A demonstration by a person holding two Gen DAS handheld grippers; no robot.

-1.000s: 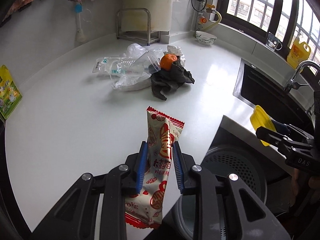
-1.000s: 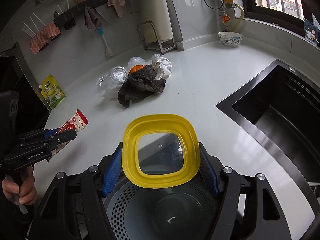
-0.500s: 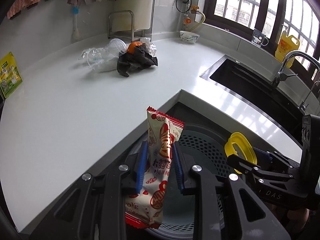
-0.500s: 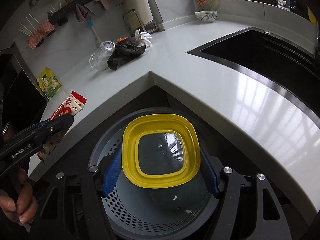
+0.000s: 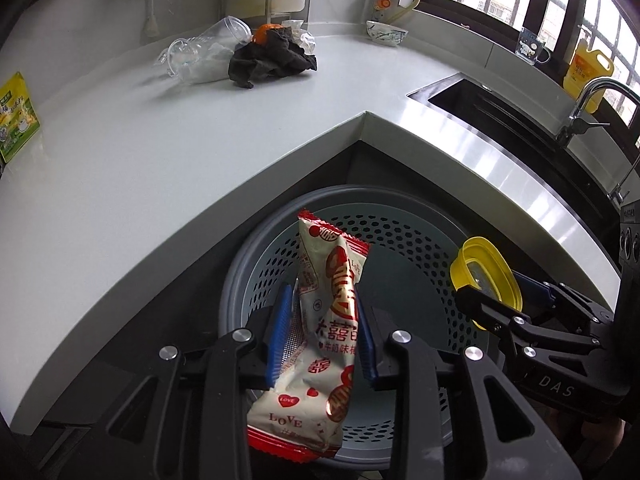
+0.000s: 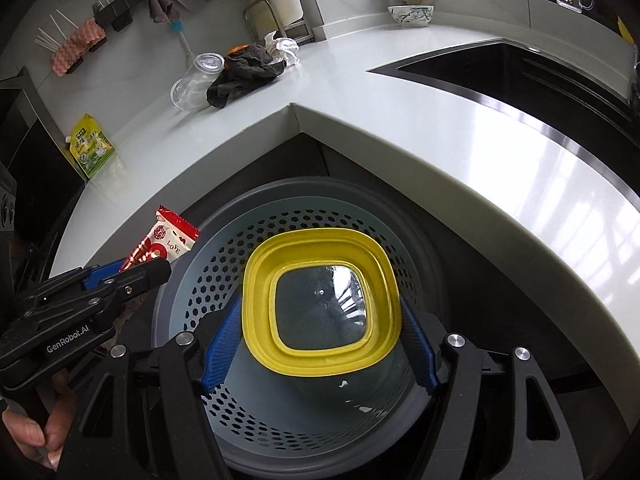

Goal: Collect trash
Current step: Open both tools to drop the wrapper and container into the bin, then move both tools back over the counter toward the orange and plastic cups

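Note:
My left gripper [image 5: 322, 304] is shut on a red-and-white snack wrapper [image 5: 320, 332] and holds it upright over the grey perforated trash bin [image 5: 400, 236]. My right gripper [image 6: 320, 320] is shut on a yellow-rimmed clear lid [image 6: 320, 298] and holds it over the same bin [image 6: 224, 256]. The lid [image 5: 486, 276] and right gripper also show at the right of the left wrist view. The wrapper [image 6: 166, 240] and left gripper [image 6: 132, 276] show at the left of the right wrist view. The bin looks empty inside.
The bin stands on the floor under the inner corner of the white counter [image 5: 140, 152]. On the counter lie clear plastic cups [image 5: 204, 52], a dark rag [image 5: 268, 60] over an orange object [image 5: 264, 32], a green packet [image 5: 16, 116] and a bowl [image 5: 386, 34]. A black sink [image 5: 500, 120] is at the right.
Both grippers have moved back from the counter and down over the bin, with the wrapper and the lid still held. The bin's inside now fills the lower part of both views.

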